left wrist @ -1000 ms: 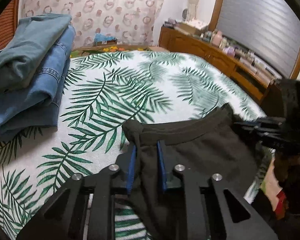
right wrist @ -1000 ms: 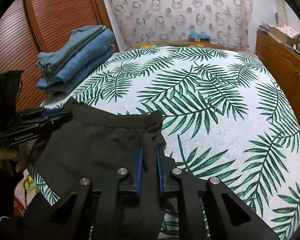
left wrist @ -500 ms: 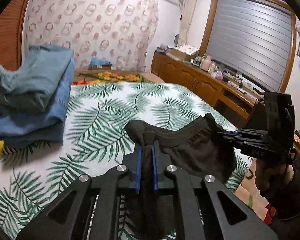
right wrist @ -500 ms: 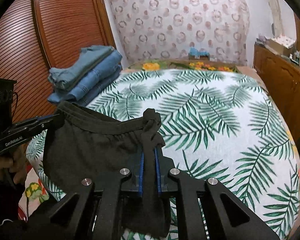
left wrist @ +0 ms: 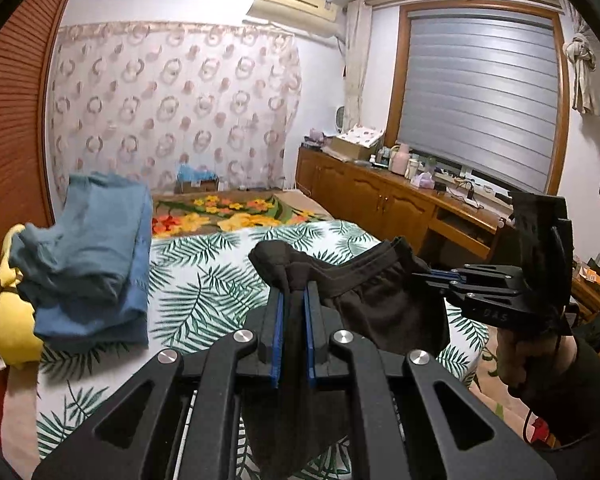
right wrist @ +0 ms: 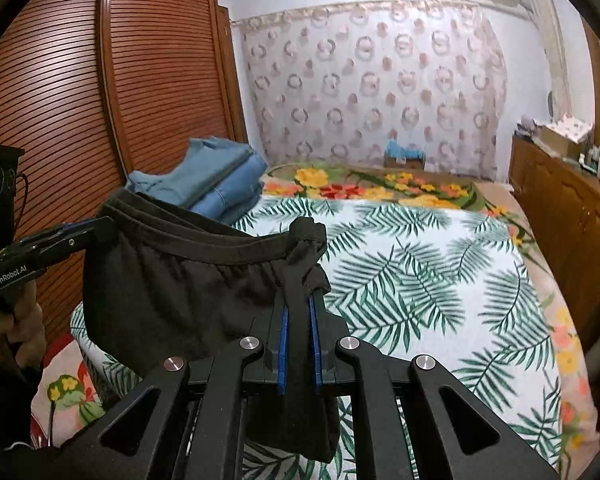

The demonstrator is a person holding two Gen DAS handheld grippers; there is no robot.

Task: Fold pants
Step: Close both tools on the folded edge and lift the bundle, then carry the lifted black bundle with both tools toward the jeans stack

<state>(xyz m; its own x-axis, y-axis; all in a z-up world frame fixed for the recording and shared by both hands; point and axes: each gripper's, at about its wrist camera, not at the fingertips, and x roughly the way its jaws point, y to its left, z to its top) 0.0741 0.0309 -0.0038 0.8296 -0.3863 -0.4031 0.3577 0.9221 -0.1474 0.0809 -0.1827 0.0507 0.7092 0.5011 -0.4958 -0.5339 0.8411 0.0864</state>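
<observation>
Black pants [left wrist: 376,300] [right wrist: 172,284] with an elastic waistband hang in the air over the near edge of the bed, stretched between both grippers. My left gripper [left wrist: 294,296] is shut on one end of the waistband, the cloth bunched between its blue pads. My right gripper [right wrist: 299,304] is shut on the other end, with fabric hanging down between its fingers. Each gripper shows in the other's view: the right one [left wrist: 440,276] at the right, the left one [right wrist: 84,228] at the left, both clamping the waistband. The legs of the pants hang below, out of sight.
A bed with a palm-leaf sheet [right wrist: 420,264] [left wrist: 204,280] lies ahead. A stack of folded blue jeans [left wrist: 96,256] [right wrist: 216,180] sits on its left side, by a wooden louvred wardrobe [right wrist: 100,100]. A wooden cabinet [left wrist: 400,204] with clutter runs along the right wall.
Both grippers have risen with the waistband, lifting the pants off the bed into the air. The views have tilted up toward the far wall.
</observation>
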